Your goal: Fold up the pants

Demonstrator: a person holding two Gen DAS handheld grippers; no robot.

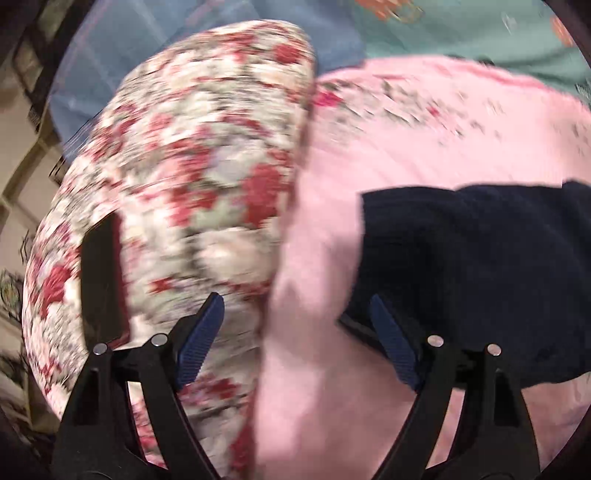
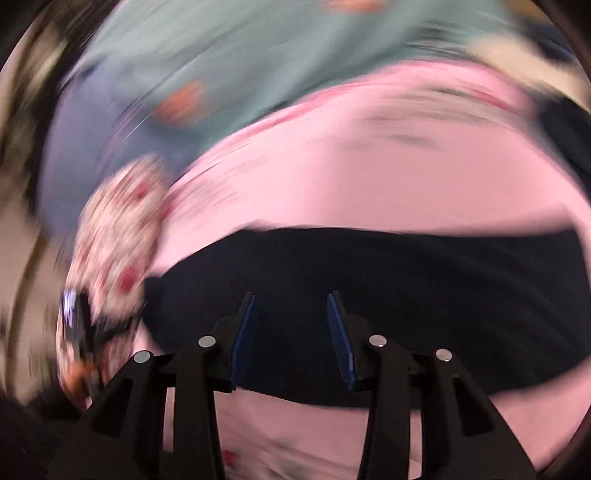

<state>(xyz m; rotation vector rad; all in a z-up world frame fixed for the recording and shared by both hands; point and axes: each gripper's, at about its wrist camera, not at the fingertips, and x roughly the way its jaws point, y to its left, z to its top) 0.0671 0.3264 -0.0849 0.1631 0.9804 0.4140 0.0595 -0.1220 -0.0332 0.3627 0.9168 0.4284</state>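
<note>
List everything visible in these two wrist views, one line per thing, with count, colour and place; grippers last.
pants: one, dark navy, lying flat on the pink cover.
pink cover: one, pink with faint print, beneath the pants.
floral pillow: one, white with red flowers, left of the pink cover.
teal sheet: one, teal with orange motifs, beyond the pink cover.
black flat item: one, on the pillow's left edge; blurred.
left gripper: black, blue pads, open, empty.
right gripper: same, open above pants.

Left claw [image 1: 297,314]: my jaws spread wide, nothing between them.
Right claw [image 2: 291,314]: my jaws partly apart, gripping nothing.
</note>
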